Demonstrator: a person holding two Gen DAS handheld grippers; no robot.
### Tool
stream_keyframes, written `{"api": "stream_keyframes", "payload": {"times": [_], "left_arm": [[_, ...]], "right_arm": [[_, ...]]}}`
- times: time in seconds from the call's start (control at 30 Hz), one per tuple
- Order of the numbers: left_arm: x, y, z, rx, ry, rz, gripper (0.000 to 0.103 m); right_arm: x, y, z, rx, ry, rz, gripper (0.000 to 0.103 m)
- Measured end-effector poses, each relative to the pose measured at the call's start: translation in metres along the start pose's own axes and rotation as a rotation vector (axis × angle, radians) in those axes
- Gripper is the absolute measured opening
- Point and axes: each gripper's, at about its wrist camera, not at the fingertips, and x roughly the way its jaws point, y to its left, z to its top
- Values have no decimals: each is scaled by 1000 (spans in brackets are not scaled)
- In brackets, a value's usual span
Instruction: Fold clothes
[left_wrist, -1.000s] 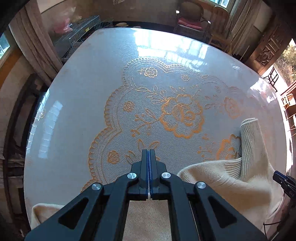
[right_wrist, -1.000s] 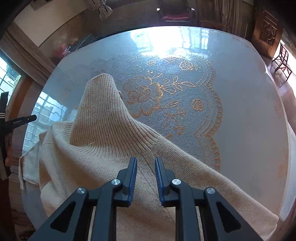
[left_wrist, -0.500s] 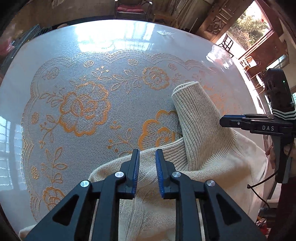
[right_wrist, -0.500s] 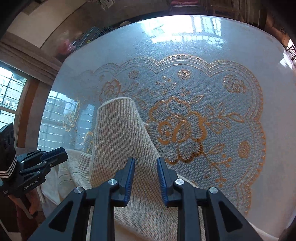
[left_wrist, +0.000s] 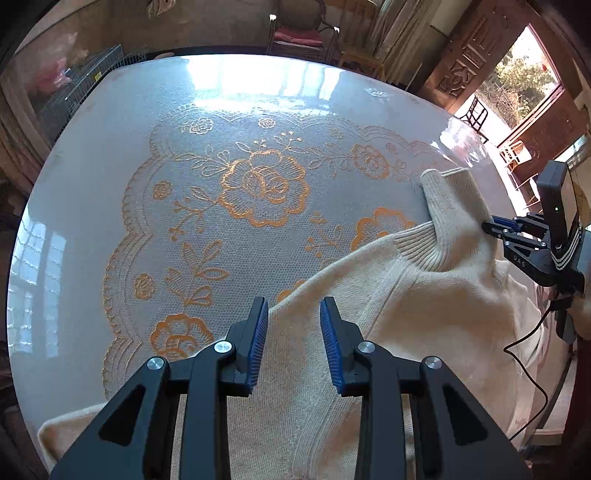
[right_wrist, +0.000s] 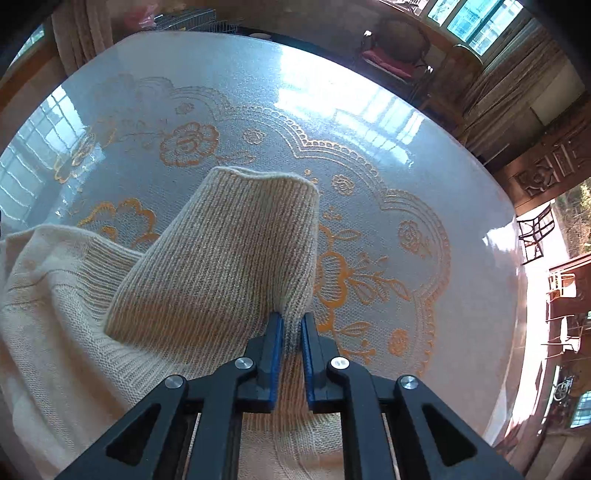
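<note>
Cream sweater (left_wrist: 424, 314) bunched at table (left_wrist: 92, 177) near edge. Right gripper (right_wrist: 291, 328) closing, pinching turtleneck collar (right_wrist: 229, 258) – likely to tug it flat. Left gripper (left_wrist: 293, 332) jaws opening, nothing gripped – freed for next hold.

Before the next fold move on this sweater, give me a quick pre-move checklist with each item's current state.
1. Right claw closing on the sleeve: ok, knit sits between its pads.
2. Left claw free of cloth: ok, jaws opening above the sweater, nothing between them.
3. Sleeve cuff clear of the body: ok, it lies out on the table.
4. Fold area unobstructed: ok.
5. Sweater's near hem flat: cannot tell, hidden under the claws.
</note>
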Motion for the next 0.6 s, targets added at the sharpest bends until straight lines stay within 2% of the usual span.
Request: {"api": "stream_keyframes", "payload": {"times": [0.07, 0.13, 0.17, 0.23, 0.3, 0.33, 0.4, 0.43, 0.5, 0.57, 0.6], "left_arm": [[-21, 32, -25, 6, -23, 22, 32], [-29, 40, -35, 21, -46, 56, 32], [-33, 52, -42, 9, -46, 69, 32], [-37, 68, -57, -18, -39, 79, 32], [-38, 79, -69, -54, -35, 73, 32], [-31, 72, -67, -71, -35, 64, 32], [-41, 89, -90, -105, -35, 35, 32], [-46, 90, -101, -120, -39, 24, 32], [-65, 98, -124, -122, -58, 11, 32], [-86, 101, -156, -115, -89, -2, 32], [-96, 103, -169, -105, -89, -19, 32]], "right_arm": [[-20, -16, -16, 3, -26, -108, 9], [-44, -39, -34, 56, -70, -99, 9], [-51, -52, -42, 107, -81, -103, 14], [-36, -79, -56, 226, 39, -67, 20], [-34, -99, -71, 319, 42, -63, 20], [-37, -106, -78, 360, 27, -41, 21], [-66, -90, -92, 410, -78, 94, 21], [-91, -49, -104, 403, -125, 151, 21], [-126, -4, -141, 359, -185, 323, 23], [-144, 33, -166, 316, -197, 539, 24], [-149, 55, -184, 282, -179, 604, 24]]}}
